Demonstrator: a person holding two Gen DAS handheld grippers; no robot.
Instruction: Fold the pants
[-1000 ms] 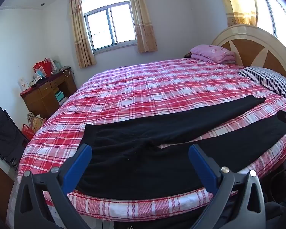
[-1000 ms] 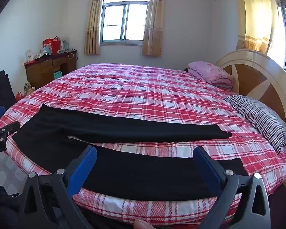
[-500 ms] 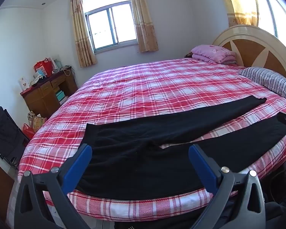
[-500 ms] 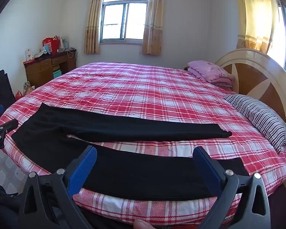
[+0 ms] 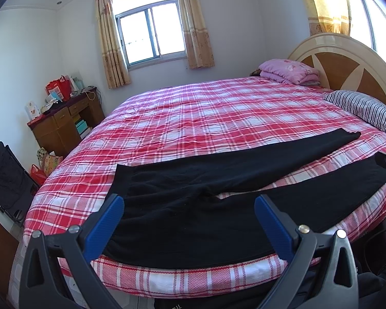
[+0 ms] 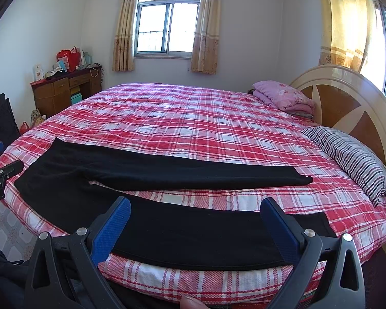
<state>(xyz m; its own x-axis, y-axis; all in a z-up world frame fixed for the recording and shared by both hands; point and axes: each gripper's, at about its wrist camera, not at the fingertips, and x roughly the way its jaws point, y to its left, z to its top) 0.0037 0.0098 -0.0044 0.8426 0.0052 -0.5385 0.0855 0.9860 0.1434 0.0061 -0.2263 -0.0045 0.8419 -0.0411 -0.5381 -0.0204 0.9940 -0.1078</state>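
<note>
Blue-padded fingers of the left gripper (image 5: 189, 209) and right gripper (image 6: 195, 212) are spread wide, holding nothing, above the bed's near edge. Black pants (image 6: 167, 221) lie flat just beyond, legs apart, on the red plaid bed (image 6: 193, 123). Farther back sits a striped pillow (image 6: 352, 159).

Both wrist fisheyes look from just off the near edge of the red-and-white plaid bed (image 5: 193, 118), facing across it toward the curtained window (image 6: 167, 25), the left one nearer its foot, the right nearer its wooden headboard (image 6: 347, 103), sharing nearly the whole bed.
</note>
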